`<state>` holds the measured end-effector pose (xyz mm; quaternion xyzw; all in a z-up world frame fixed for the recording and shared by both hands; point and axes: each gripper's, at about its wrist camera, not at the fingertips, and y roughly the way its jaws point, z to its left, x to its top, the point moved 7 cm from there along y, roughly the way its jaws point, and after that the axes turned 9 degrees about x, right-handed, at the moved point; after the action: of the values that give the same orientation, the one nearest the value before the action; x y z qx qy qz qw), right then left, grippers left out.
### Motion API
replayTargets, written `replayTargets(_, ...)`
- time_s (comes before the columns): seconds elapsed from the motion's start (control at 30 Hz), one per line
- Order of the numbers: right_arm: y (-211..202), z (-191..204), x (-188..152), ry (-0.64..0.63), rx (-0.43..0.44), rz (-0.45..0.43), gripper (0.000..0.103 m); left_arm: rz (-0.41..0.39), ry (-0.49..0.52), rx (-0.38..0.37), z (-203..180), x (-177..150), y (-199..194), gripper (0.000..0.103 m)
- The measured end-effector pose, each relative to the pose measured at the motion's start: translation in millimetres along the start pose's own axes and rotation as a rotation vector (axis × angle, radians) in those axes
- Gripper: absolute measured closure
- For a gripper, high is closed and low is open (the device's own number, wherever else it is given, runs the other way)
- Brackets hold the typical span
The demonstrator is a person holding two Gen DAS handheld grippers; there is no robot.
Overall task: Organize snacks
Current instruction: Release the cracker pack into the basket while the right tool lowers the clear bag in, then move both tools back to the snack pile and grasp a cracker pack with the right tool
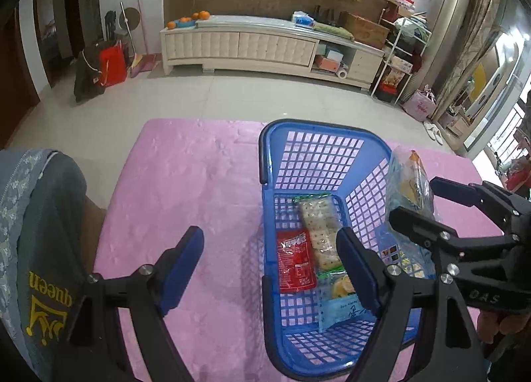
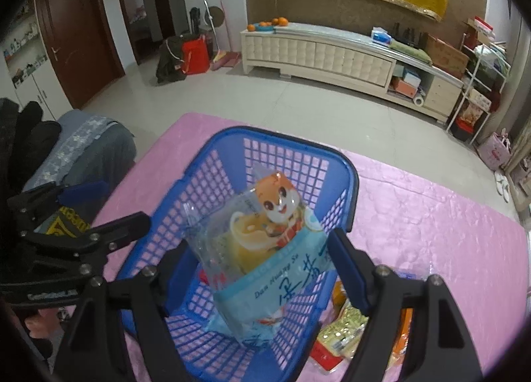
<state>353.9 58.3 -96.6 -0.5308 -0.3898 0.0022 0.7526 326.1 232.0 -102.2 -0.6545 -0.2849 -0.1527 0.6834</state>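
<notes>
A blue plastic basket [image 1: 275, 163] stands on the pink table cover [image 1: 186, 189]; it also shows in the right wrist view [image 2: 212, 163]. Inside lie a cracker pack [image 1: 318, 229], a red packet [image 1: 295, 259] and a light blue snack bag [image 1: 338, 302]. My left gripper [image 1: 272, 266] is open and empty, straddling the basket's left wall. My right gripper [image 2: 259, 269] is shut on a light blue snack bag with a cartoon animal [image 2: 265, 242], held above the basket; the left wrist view shows it [image 1: 408, 189] over the basket's right rim.
More snack packs [image 2: 345, 332] lie on the cover right of the basket. A grey cushioned seat [image 1: 39, 216] stands at the table's left edge. Beyond the table are tiled floor and a long cream cabinet [image 1: 265, 43].
</notes>
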Motion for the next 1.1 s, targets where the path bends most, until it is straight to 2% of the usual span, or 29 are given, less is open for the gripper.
replayTargets(0.1,14,-11,-2,0.003,-0.027,0.034,0.023,0.017,-0.001,0.003,-4,-1,9,0.023)
replayTargets(0.23,20,-18,1,-0.029,-0.053,0.025,0.018,0.040,0.014,0.009,-6,-3,17,0.023)
replayTargets(0.37,25,-16,-5,-0.064,-0.044,0.076,0.012,0.046,0.015,0.014,-9,-4,13,0.023)
replayTargets(0.47,16,-12,-11,-0.080,-0.057,0.069,0.010,0.039,0.019,0.013,-13,-7,4,0.023)
replayTargets(0.57,1,-12,-14,-0.080,-0.056,0.050,0.009,0.035,0.027,0.020,-18,-10,-9,0.023)
replayTargets(0.7,-32,-23,-11,-0.077,-0.156,0.014,0.008,0.006,0.022,0.023,-21,-12,-36,0.023)
replayTargets(0.83,-68,-20,-13,-0.043,-0.117,-0.025,0.008,-0.027,0.015,0.013,-26,-14,-67,0.023)
replayTargets(1.1,-127,-7,-29,-0.046,-0.099,-0.078,0.008,-0.090,0.055,0.004,-55,-24,-118,0.023)
